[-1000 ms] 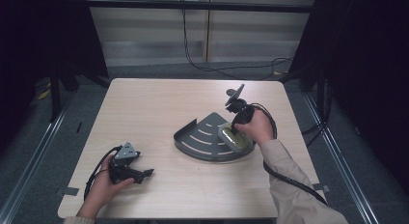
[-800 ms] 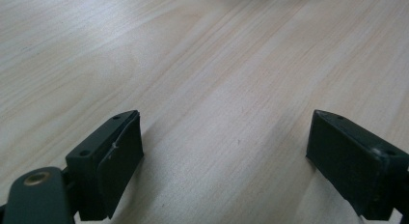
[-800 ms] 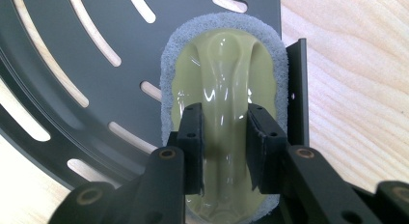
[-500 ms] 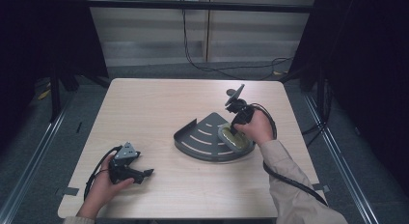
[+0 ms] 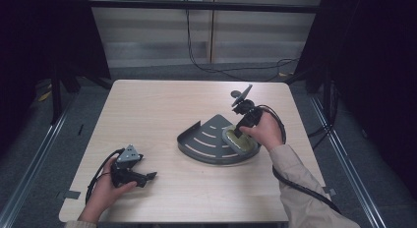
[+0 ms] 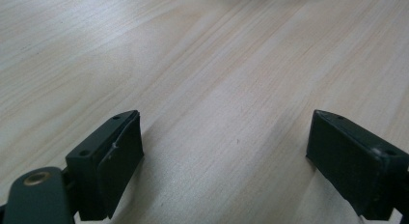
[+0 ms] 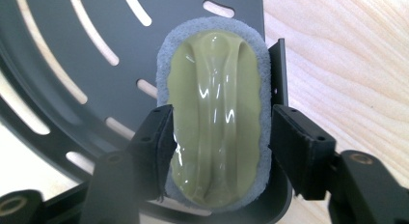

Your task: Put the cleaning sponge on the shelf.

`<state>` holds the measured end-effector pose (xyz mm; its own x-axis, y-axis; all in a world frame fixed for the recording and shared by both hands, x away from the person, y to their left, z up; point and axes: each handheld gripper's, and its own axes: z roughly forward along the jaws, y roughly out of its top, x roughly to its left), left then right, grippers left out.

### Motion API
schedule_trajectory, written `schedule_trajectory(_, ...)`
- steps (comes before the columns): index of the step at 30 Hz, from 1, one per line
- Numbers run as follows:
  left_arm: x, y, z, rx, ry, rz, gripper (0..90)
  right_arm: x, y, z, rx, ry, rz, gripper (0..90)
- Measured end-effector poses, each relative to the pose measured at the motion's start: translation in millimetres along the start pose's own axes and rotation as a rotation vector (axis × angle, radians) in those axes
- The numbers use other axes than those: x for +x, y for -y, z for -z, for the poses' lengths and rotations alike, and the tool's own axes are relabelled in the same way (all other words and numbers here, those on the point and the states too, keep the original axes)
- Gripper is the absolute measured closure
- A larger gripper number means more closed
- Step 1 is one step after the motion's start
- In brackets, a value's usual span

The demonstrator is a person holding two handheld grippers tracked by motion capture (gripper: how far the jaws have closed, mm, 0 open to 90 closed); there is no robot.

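Observation:
An oval sponge with a glossy olive-green top and a grey pad lies at the right end of a dark grey, slotted, fan-shaped tray. My right gripper is shut on the sponge, one jaw pressed against each long side. From above, the sponge sits at the tray's right corner, under the right gripper and its hand. At the table's front left my left gripper rests in the person's hand. Its jaws stand wide open over bare wood.
The light wooden table has its edges close to both hands. Cables trail from each gripper, the right one off the table's right side. Dark metal frames and grey floor surround the table.
The sponge in the right gripper has shifted slightly on the tray's right end. The left gripper has not moved.

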<state>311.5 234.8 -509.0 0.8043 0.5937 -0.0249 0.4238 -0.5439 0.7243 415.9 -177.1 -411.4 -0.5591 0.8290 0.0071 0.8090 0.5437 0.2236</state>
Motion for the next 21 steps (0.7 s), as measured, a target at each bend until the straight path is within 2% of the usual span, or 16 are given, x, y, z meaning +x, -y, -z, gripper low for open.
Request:
schedule_trajectory(5,0.0,0.0,0.0,0.0,0.0,0.0,12.0,3.1,4.1,5.2,-0.007,0.001,0.02,34.3)
schedule_trajectory(15,0.3,0.0,0.3,0.004,0.001,-0.005,12.0,7.0,14.1,14.8,-0.015,0.002,0.054,29.5)
schedule_trajectory(21,0.2,0.0,0.4,0.006,0.001,-0.004,12.0,6.6,23.4,20.7,-0.027,-0.011,0.051,26.3)
